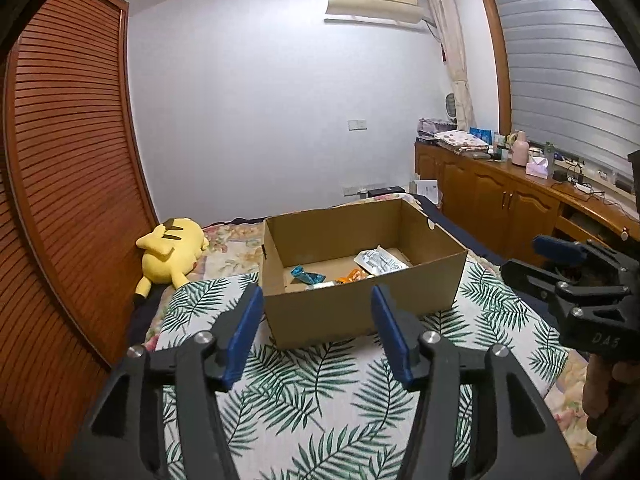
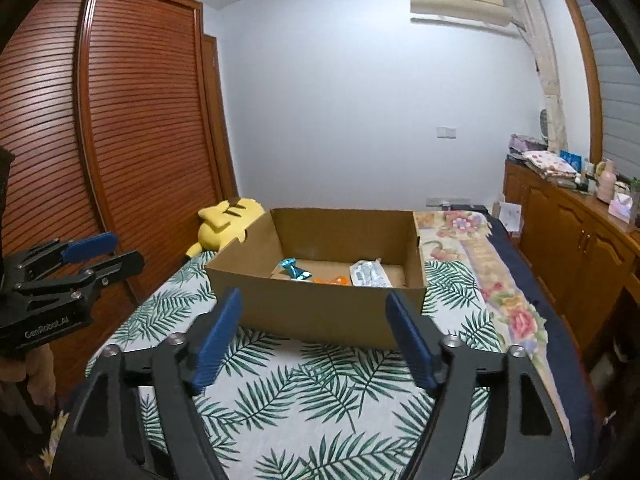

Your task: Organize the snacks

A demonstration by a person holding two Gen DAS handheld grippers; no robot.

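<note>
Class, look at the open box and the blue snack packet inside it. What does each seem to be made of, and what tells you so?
Open box: looks like plain brown cardboard, matte, with folded corners and thin raw edges.
Blue snack packet: probably foil or plastic film, glossy, crinkled, catching highlights.

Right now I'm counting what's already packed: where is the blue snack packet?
In both views the blue snack packet lies inside the cardboard box, on its floor at the left, beside the orange packet.

walls: pale blue [image 1: 260, 100] | left: louvred wooden wardrobe [image 1: 68, 152] | right: wooden cabinets [image 1: 492, 196], shuttered window [image 1: 560, 72]
</note>
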